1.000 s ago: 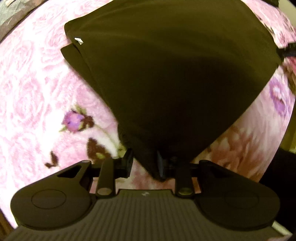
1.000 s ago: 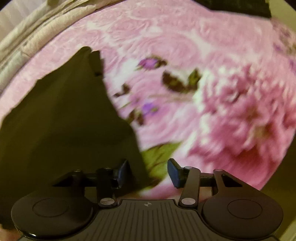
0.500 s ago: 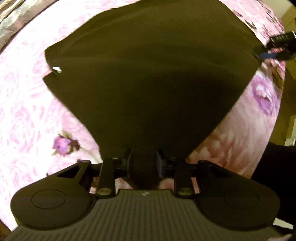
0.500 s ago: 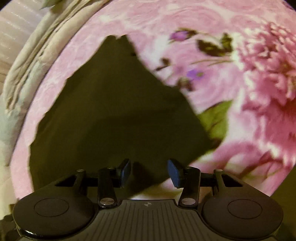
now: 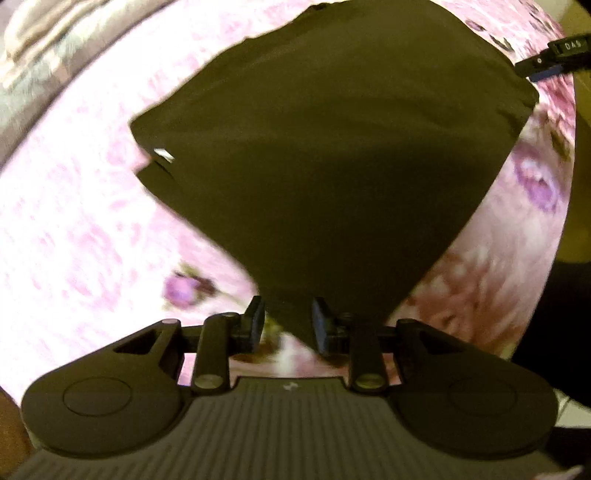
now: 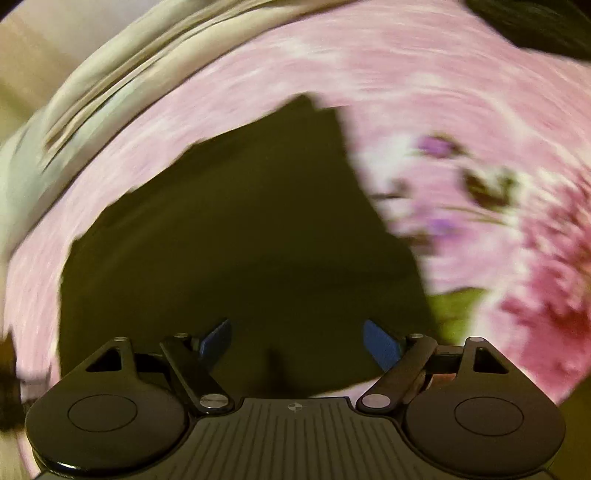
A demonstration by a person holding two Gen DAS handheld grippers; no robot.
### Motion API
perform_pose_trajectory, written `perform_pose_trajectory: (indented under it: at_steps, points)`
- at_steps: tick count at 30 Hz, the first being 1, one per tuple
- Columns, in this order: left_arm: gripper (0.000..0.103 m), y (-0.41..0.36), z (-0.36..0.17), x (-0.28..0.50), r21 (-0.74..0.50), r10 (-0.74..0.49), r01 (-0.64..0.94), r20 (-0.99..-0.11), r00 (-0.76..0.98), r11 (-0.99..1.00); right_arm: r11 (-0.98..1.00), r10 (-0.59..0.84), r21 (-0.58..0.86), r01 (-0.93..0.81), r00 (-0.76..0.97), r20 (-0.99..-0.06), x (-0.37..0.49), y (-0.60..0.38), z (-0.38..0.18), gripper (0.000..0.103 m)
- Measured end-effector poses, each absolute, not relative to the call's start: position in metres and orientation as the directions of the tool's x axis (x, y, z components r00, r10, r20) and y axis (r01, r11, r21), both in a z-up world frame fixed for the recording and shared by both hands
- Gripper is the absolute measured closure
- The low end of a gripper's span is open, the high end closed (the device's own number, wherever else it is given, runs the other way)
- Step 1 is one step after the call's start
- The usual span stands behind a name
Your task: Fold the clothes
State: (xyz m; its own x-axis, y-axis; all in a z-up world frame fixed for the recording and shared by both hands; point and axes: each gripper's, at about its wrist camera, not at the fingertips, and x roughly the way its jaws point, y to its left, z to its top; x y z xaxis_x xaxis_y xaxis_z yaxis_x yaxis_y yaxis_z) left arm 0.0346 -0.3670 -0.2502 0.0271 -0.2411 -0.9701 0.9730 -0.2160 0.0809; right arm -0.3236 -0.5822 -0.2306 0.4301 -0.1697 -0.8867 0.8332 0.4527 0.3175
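Note:
A dark folded garment (image 5: 332,166) lies flat on a pink floral blanket (image 5: 74,221); a small white tag (image 5: 162,153) shows at its left corner. My left gripper (image 5: 288,325) is open, its jaws either side of the garment's near corner without pinching it. In the right wrist view the same garment (image 6: 240,240) fills the middle. My right gripper (image 6: 299,339) is wide open just above the garment's near edge. The tip of the right gripper also shows in the left wrist view (image 5: 554,59), by the garment's far right corner.
Crumpled pale bedding (image 6: 92,92) lies along the blanket's far left side. A dark cloth (image 6: 535,26) sits at the top right of the right wrist view. The blanket (image 6: 443,92) carries large flower prints.
My left gripper has opened and let go of the garment's corner. My right gripper has opened much wider and moved over the garment's edge. Both views are blurred by motion.

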Motion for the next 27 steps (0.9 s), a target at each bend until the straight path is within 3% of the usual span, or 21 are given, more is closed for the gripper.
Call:
perform_pose_trajectory:
  at_steps: [2, 4, 6, 13, 19, 27]
  points:
    - [0.076, -0.363, -0.249, 0.043, 0.14, -0.286, 0.942, -0.957, 0.049, -0.305, 0.547, -0.162, 0.301, 0.781, 0.452, -0.877, -0.294, -0.559, -0.224, 0.021]
    - [0.062, -0.359, -0.248, 0.052, 0.206, -0.336, 0.895, -0.939, 0.067, -0.395, 0.612, -0.169, 0.269, 0.743, 0.455, -0.874, -0.27, -0.534, -0.222, 0.021]
    - [0.057, -0.351, -0.252, 0.059, 0.298, -0.399, 0.801, -0.913, 0.08, -0.52, 0.671, -0.184, 0.221, 0.708, 0.447, -0.875, -0.245, -0.504, -0.22, 0.021]
    - [0.046, -0.34, -0.274, 0.101, 0.518, -0.558, 0.393, -0.83, 0.013, -0.76, 0.88, -0.168, 0.042, 0.473, 0.392, -0.904, -0.157, -0.384, -0.243, 0.021]
    - [0.046, -0.35, -0.305, 0.121, 0.639, -0.641, 0.044, -0.764, -0.077, -0.768, 0.971, -0.228, -0.179, 0.16, 0.381, -0.896, -0.104, -0.313, -0.284, 0.021]
    - [0.046, -0.374, -0.332, 0.128, 0.689, -0.664, -0.154, -0.724, -0.186, -0.709, 0.921, -0.38, -0.383, 0.071, 0.385, -0.841, -0.091, -0.288, -0.325, 0.021]
